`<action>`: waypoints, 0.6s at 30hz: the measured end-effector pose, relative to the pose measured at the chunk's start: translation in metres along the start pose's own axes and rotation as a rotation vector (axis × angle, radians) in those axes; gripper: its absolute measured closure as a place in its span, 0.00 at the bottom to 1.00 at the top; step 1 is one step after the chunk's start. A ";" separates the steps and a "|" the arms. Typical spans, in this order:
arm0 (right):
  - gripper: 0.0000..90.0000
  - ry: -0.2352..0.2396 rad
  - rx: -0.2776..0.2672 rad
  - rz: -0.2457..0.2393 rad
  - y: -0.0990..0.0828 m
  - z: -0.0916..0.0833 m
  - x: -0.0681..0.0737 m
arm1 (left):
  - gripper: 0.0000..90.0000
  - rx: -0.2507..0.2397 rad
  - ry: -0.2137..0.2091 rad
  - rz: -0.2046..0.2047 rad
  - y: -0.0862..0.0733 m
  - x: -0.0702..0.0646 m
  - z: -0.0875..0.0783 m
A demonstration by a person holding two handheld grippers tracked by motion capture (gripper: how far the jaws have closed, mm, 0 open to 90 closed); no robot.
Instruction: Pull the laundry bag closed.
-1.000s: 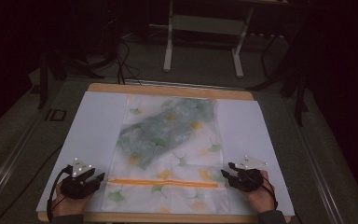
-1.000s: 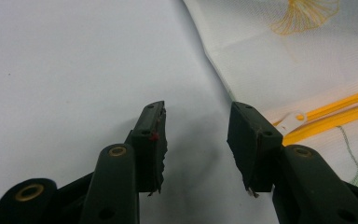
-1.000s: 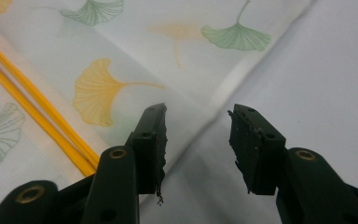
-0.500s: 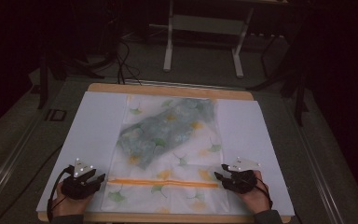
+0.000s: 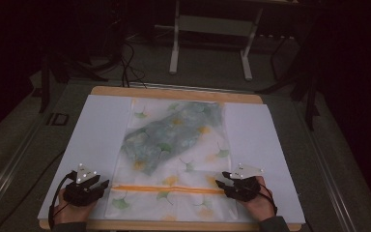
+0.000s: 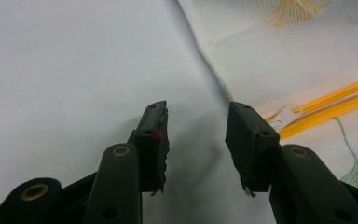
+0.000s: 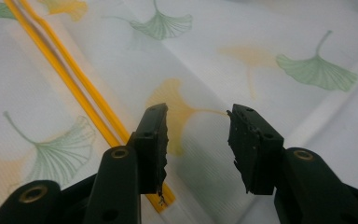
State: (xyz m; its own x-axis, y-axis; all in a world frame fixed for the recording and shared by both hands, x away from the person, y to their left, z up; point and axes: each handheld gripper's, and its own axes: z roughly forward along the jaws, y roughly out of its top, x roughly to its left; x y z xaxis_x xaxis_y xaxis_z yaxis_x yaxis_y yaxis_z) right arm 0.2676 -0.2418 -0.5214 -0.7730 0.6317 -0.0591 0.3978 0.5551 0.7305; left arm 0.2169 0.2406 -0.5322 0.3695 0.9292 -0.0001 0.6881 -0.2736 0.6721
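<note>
A white translucent bag [image 5: 174, 154] printed with green and yellow ginkgo leaves lies flat on the white table sheet [image 5: 96, 125]; something grey-green shows through its upper half. An orange zipper [image 5: 166, 188] runs across the bag near the front. My left gripper [image 5: 104, 185] stands open just off the bag's left edge; in the left gripper view the white zipper pull [image 6: 284, 114] lies just beyond the tip of the right-hand jaw. My right gripper [image 5: 220, 183] stands open over the bag's right end, with the orange zipper [image 7: 74, 88] passing under its left-hand jaw.
The sheet covers a wooden board [image 5: 174, 92] whose edge shows at the back and front. Dark floor, cables [image 5: 130, 67] and a white metal stand [image 5: 212, 29] lie beyond the table.
The right gripper has shifted left onto the bag's right end by the zipper. The left gripper has barely moved.
</note>
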 end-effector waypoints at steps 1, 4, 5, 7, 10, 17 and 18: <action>0.64 0.007 0.000 -0.003 0.001 0.001 0.001 | 0.65 -0.001 0.000 -0.001 0.000 0.000 0.000; 0.64 0.028 0.000 -0.027 0.005 0.003 0.004 | 0.65 0.001 0.000 -0.003 0.000 0.001 0.000; 0.65 0.036 0.001 -0.032 0.007 0.004 0.006 | 0.65 0.001 -0.001 -0.003 0.000 0.001 0.000; 0.65 0.055 0.002 -0.038 0.011 0.008 0.008 | 0.65 0.002 -0.004 -0.002 0.000 0.001 0.000; 0.66 0.077 0.000 -0.051 0.016 0.013 0.010 | 0.65 0.004 -0.010 0.000 0.000 0.000 0.000; 0.65 0.122 -0.005 -0.084 0.034 0.027 0.019 | 0.65 0.008 -0.016 -0.002 0.000 0.001 0.000; 0.65 0.124 -0.004 -0.091 0.036 0.028 0.020 | 0.65 0.007 -0.015 -0.001 0.000 0.001 0.000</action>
State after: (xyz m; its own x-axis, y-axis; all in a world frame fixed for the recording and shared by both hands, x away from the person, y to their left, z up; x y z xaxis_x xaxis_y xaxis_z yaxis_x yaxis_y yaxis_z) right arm 0.2805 -0.1939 -0.5157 -0.8611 0.5068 -0.0409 0.3215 0.6050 0.7284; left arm 0.2171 0.2420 -0.5321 0.3786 0.9255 -0.0119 0.6927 -0.2748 0.6668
